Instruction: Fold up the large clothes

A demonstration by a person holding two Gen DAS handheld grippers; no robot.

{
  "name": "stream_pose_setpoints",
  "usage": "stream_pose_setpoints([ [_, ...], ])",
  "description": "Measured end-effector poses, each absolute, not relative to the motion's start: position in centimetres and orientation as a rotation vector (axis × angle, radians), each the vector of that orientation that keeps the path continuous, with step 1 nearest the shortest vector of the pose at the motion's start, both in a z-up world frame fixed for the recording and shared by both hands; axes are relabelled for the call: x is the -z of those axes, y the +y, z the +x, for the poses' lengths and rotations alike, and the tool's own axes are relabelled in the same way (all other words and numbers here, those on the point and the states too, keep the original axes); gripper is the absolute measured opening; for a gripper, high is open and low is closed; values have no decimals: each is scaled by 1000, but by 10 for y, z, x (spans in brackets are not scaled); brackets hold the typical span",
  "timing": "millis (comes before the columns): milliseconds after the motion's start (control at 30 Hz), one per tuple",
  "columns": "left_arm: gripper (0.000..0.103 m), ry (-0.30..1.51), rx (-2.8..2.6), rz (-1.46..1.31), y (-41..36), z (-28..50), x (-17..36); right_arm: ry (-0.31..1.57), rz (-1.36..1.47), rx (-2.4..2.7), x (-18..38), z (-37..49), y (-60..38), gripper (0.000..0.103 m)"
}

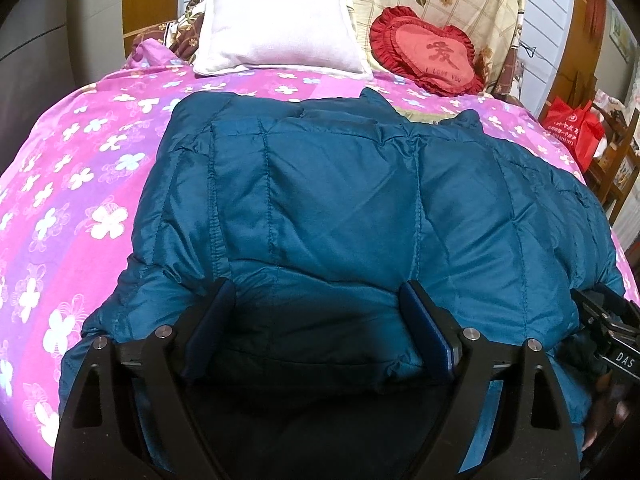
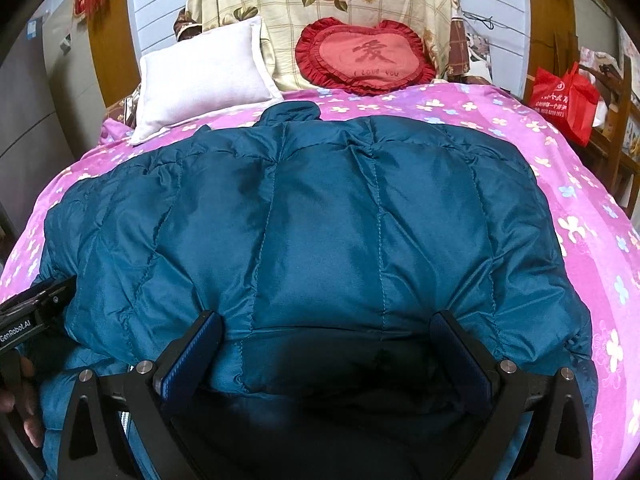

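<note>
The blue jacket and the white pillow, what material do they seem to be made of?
Blue jacket: probably thin synthetic shell, nylon or polyester, with padding inside; it has a soft sheen and puffy stitched channels. White pillow: looks like matte woven or terry-like cloth, cotton perhaps; no shine, slightly fuzzy surface. The weave is too small to tell.

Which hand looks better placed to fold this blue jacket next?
Probably neither. The left gripper and right gripper both hang open over the near hem of the blue jacket, side by side, suiting a two-handed fold toward the white pillow.
</note>
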State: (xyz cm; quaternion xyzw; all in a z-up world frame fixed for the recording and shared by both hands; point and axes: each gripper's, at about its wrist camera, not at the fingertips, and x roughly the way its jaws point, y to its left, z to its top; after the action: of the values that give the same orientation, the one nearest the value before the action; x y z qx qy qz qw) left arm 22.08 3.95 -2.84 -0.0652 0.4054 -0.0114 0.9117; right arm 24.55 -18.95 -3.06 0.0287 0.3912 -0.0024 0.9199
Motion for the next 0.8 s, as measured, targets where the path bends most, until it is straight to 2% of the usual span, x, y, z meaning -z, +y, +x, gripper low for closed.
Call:
stream_pose_setpoints([
  [800,87,812,23,-148,42,213,15,760,55,1,20,236,-188,103],
])
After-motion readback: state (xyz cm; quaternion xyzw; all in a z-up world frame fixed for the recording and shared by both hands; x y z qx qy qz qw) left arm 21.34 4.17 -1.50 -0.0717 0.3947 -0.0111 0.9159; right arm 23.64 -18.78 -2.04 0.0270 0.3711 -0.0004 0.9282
